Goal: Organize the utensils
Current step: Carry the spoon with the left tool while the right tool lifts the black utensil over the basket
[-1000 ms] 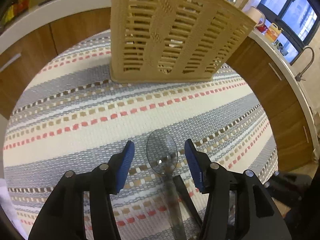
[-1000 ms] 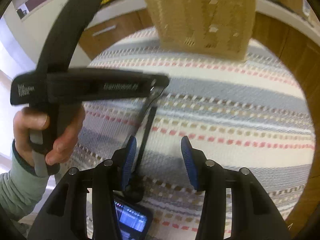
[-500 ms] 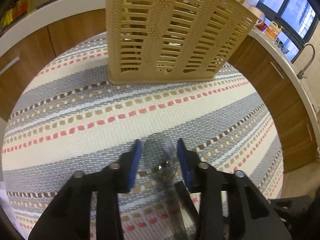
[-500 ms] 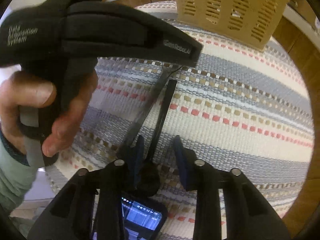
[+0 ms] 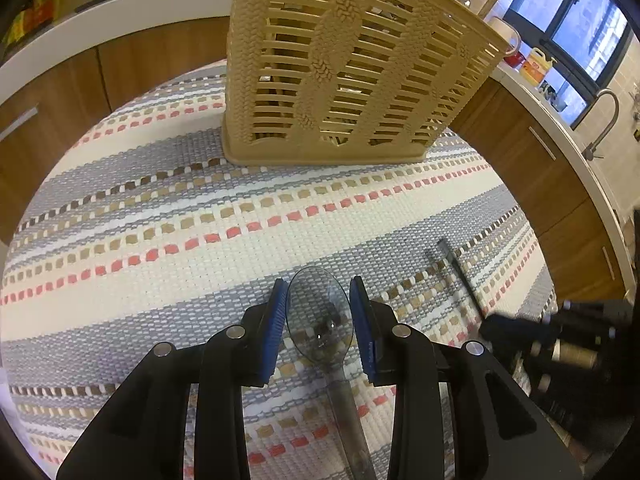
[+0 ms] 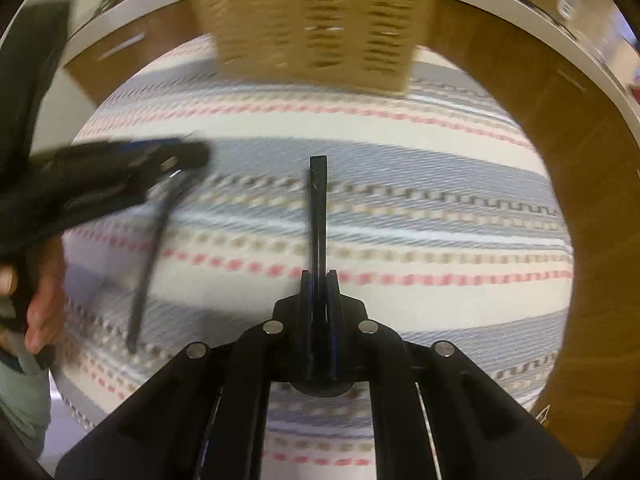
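So we've got a round worktop [image 5: 120, 288] covered in a striped woven mat, and the beige slatted utensil caddy [image 5: 344, 64] stands at its far edge, upright.

Our left gripper [image 5: 319, 316] has its blue pads on either side of the bowl of a clear smoky plastic spoon [image 5: 320, 312], pinching it across the widest part. The spoon lies near the near edge of the worktop, bowl towards the caddy, handle running back under the gripper. In the right wrist view the same spoon [image 6: 150, 248] looks dark and blurry, hanging out of the left gripper [image 6: 176, 162], with the person's hand [image 6: 40, 304] wrapped round the grip.

Our right gripper [image 6: 319, 292] is pressed tight on a flat black utensil handle [image 6: 318, 208], pads nearly together around it. The handle sticks straight out ahead, towards the caddy [image 6: 312, 20]. We can't tell what kind of utensil it is, the business end is hidden. From the left wrist camera that handle [image 5: 460, 272] shows near the right edge of the worktop, with the right gripper [image 5: 492, 326] blurred behind it.
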